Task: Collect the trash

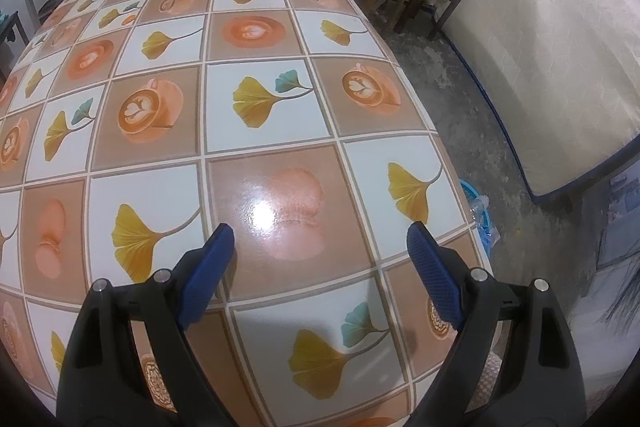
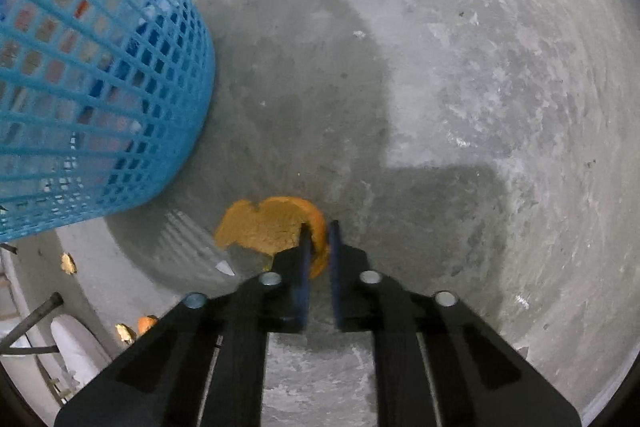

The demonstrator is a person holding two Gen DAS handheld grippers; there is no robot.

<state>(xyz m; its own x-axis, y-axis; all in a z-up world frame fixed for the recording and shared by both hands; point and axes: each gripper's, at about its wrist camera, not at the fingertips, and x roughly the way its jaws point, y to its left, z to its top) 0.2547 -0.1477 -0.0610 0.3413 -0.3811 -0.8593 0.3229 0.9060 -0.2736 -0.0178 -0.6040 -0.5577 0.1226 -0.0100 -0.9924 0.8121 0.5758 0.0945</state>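
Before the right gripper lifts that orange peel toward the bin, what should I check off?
1. Right gripper shut on the peel: ok, pinched at its edge.
2. Grip secure enough to lift: cannot tell.
3. Blue bin close by: ok, beside the peel.
4. Bin opening in view: not ok, only the wall shows.
5. Floor around the peel free of obstacles: ok.
6. Left gripper open and empty over the table: ok.

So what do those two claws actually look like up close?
Both look alike. The left claw has two chunky black plastic arms with cut-out slots and round silver bolt heads, ending in blue fingers with a dimpled grip texture. The right claw has the same black frame, silver bolts and blue fingers. No cables, markings or sleeves show.
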